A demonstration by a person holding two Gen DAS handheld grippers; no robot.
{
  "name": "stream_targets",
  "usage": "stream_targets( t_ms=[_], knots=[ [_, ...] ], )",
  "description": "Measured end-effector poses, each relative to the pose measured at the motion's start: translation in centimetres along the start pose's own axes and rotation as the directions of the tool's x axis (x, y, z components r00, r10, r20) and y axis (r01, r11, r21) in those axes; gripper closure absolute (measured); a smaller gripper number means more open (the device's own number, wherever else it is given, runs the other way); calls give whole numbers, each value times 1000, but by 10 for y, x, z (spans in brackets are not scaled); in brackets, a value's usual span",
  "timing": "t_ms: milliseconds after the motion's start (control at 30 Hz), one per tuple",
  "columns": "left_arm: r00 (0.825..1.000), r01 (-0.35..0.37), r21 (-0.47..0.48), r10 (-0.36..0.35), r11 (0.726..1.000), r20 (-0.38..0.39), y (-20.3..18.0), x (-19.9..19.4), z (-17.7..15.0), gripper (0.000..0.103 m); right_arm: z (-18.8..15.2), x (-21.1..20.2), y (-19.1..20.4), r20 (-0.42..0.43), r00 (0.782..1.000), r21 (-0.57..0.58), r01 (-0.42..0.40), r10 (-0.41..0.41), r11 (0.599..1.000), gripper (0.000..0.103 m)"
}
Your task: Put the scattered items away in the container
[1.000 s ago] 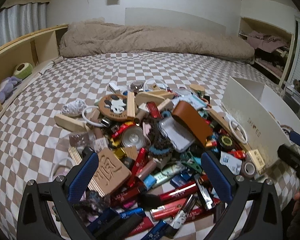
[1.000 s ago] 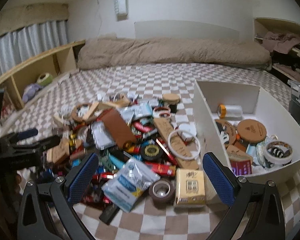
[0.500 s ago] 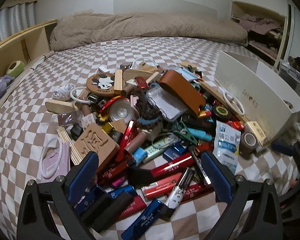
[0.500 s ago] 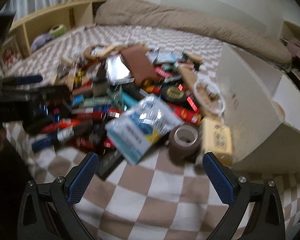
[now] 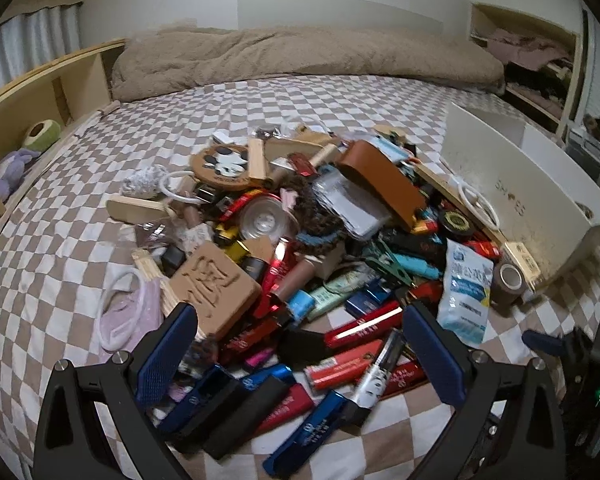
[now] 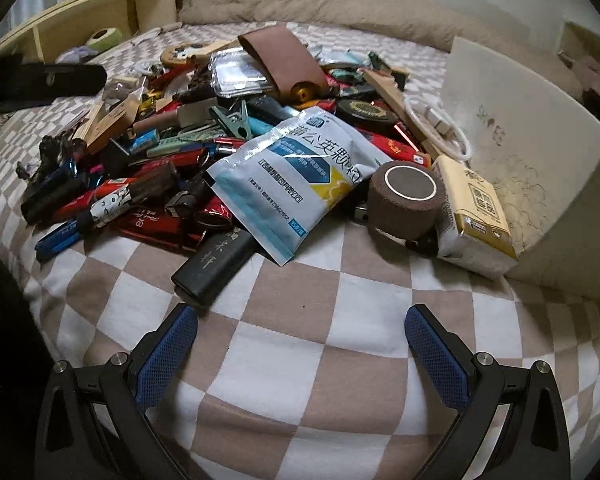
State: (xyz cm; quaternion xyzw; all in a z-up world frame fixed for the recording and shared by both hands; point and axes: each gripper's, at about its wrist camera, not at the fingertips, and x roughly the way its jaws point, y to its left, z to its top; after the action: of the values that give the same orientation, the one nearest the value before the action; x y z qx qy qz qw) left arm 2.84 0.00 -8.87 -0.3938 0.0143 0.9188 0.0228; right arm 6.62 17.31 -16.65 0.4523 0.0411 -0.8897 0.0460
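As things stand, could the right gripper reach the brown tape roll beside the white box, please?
Probably yes. The right gripper is open over bare checkered bedding, and the brown tape roll stands ahead with nothing between; the yellow packet beside it crowds one side.

Right gripper dropped low, nose-down over bare checkered sheet at lower centre; earlier level, facing pile and box interior. White-blue sachet and brown tape roll now fill mid frame. Box interior lost from view, outer wall only. Left gripper pulled back slightly; pink ring bag now visible lower left.
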Motion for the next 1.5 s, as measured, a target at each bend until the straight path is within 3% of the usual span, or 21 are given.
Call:
stream_targets(
  t_ms=[200,267,367,467,633,700,900,1067,1300,1500],
  knots=[
    [1000,9,-40,-9,999,3,21,-8,12,0,-2,0,10,44,999,32,27,-28,999,0],
    [996,79,-59,-80,995,-25,28,-10,14,0,0,1,14,49,998,53,33,-35,998,0],
    [971,213,-115,-223,970,-83,40,-12,14,0,1,0,23,56,997,83,39,-44,996,0],
    [956,251,-160,-270,955,-111,52,-16,10,0,2,-1,40,61,998,76,10,-14,997,0],
    [966,213,-221,-239,952,-100,71,-31,-3,0,6,1,78,51,998,-46,-35,38,998,0],
    [968,205,-250,-234,946,-94,79,-37,-7,0,11,4,91,47,999,-63,-20,23,998,0],
    [980,153,-275,-182,949,-85,92,-52,-15,0,31,18,92,20,999,96,30,-32,995,0],
    [991,95,-259,-117,961,-71,89,-73,-22,0,42,27,95,-19,997,145,70,-68,987,0],
    [987,114,-231,-138,966,-88,72,-82,-29,0,39,2,71,-37,999,135,-27,32,990,0],
    [992,2,-164,-22,986,-121,50,-62,-49,0,31,-35,32,-38,999,82,-12,15,997,0]
  ],
)
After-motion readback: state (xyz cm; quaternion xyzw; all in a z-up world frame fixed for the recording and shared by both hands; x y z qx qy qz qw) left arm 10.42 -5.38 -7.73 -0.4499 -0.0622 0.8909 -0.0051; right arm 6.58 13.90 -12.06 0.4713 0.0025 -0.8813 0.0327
